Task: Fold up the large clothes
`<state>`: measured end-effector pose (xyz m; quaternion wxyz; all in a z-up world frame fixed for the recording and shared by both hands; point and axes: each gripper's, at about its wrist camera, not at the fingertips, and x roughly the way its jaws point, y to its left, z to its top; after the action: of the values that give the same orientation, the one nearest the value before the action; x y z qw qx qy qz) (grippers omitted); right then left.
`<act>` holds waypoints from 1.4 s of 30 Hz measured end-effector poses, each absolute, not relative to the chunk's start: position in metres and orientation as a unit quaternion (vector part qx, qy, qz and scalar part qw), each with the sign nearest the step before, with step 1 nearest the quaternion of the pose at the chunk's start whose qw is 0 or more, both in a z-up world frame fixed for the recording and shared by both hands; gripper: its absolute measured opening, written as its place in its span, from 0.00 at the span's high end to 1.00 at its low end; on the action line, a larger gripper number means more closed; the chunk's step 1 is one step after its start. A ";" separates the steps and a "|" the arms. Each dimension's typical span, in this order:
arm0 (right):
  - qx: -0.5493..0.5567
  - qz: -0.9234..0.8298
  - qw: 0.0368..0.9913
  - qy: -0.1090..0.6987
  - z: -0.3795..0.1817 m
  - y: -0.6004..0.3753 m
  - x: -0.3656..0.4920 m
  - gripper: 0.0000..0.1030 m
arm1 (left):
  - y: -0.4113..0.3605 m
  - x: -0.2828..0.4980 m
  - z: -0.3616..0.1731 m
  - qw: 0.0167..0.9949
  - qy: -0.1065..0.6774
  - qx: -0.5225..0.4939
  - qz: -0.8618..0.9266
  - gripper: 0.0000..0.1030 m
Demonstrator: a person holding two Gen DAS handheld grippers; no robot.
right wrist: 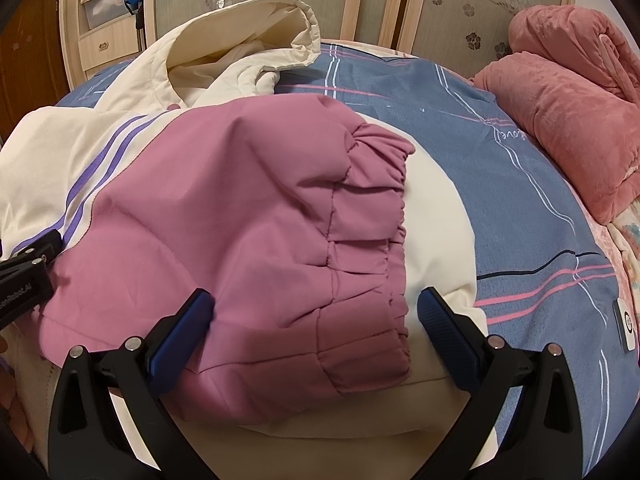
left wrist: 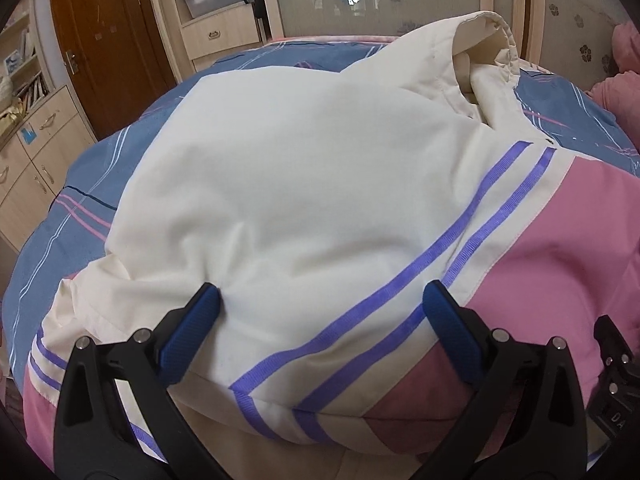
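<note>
A large cream and pink padded jacket [left wrist: 304,184] with purple stripes lies on the bed, its hood [left wrist: 480,56] at the far end. My left gripper [left wrist: 322,300] is open, its blue fingertips [left wrist: 208,300] pressing on the cream body near the stripes. In the right wrist view the pink sleeve [right wrist: 248,208] lies folded across the jacket, its elastic cuff [right wrist: 372,240] over cream fabric. My right gripper [right wrist: 314,304] is open and straddles the sleeve near the cuff. The left gripper's body [right wrist: 24,276] shows at the left edge of that view.
The bed has a blue striped sheet [right wrist: 520,184]. A rolled pink blanket [right wrist: 568,108] lies at its far right. A wooden door [left wrist: 104,40], cabinets [left wrist: 36,148] and shelves stand beyond the bed on the left. A small white device [right wrist: 625,324] lies on the sheet.
</note>
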<state>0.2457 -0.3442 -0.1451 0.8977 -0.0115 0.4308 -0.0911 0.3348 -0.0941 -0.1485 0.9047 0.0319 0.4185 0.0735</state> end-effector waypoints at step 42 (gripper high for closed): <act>0.232 -0.015 0.935 0.269 -0.013 -0.432 0.290 0.01 | -0.046 0.303 -0.161 0.931 0.364 0.004 0.017 0.02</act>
<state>0.2903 -0.4321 -0.0127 0.9348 0.2317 0.2687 -0.0146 0.3028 -0.0458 -0.1608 0.9312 0.0038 0.3641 0.0172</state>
